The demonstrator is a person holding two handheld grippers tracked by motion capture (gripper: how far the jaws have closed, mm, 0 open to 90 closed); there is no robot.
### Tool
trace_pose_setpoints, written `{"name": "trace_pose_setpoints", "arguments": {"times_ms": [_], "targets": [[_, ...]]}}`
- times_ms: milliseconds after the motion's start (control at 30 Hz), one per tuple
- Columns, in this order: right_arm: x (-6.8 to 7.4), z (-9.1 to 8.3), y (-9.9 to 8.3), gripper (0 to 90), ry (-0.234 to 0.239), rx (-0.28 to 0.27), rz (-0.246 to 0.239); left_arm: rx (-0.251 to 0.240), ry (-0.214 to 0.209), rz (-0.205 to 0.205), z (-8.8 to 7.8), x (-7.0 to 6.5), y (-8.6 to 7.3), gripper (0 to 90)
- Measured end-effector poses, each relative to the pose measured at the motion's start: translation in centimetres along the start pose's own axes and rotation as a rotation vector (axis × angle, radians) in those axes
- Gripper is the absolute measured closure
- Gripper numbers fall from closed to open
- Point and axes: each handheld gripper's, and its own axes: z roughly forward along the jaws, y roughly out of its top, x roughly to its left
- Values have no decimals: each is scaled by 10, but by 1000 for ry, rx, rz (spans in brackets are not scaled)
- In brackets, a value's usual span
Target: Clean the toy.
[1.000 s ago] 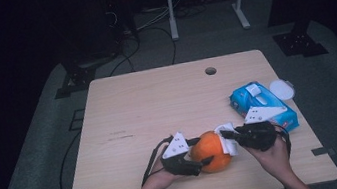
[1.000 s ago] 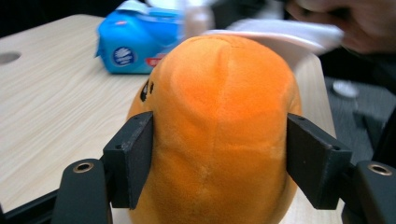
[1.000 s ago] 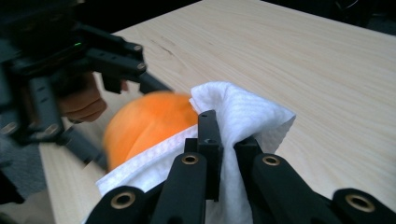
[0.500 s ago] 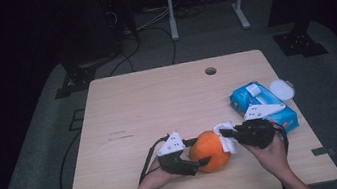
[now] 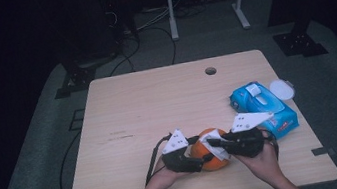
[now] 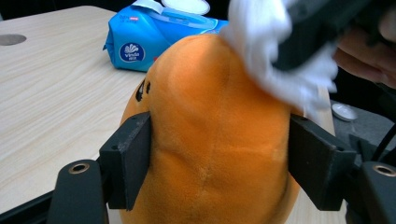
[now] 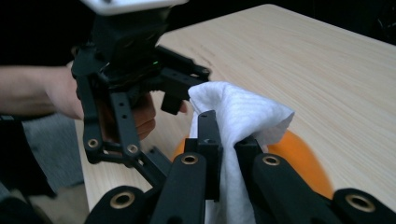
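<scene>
Shifted slightly across the orange plush toy [image 6: 210,140], the white wipe [image 7: 233,121] is clamped by the right hand-held gripper [image 7: 227,140]; the toy is gripped by the left hand-held gripper [image 6: 219,163], so wiping appears underway.

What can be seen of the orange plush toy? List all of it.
The orange plush toy is rounded and soft, with short fuzzy fabric, a faint seam down its side and small black markings near the top. It sits on the wooden table near the front edge. The left gripper clamps its sides between black pads. The white wipe, pinched in the right gripper, presses on its top.
</scene>
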Motion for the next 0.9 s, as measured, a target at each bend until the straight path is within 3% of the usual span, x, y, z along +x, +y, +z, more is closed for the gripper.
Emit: {"name": "trace_pose_setpoints", "arguments": {"times_ms": [100,300,400,500,567,633,733,833,900], "targets": [[1,1,1,855,-33,6,-34,-8,-3,-1,-1,-1,1,274],[-21,-9,-8,855,-70,-16,38,-25,-72,31,-3,3,-2,228],[-24,-12,-9,854,-64,-15,47,-18,-74,61,-4,8,-5,163],[-24,-13,-10,854,-60,-9,47,25,-86,98,3,12,-11,113],[-25,-13,-9,854,-62,-8,45,23,-93,102,9,11,-14,95],[-26,-13,-9,854,-64,-7,63,33,-72,151,14,7,-15,95],[-19,-9,-8,855,-48,-12,63,34,-30,165,15,3,-14,213],[1,3,-1,854,2,14,-5,26,-4,166,14,0,-13,318],[7,7,1,853,-20,31,-56,20,-4,146,12,1,-12,345]]}}
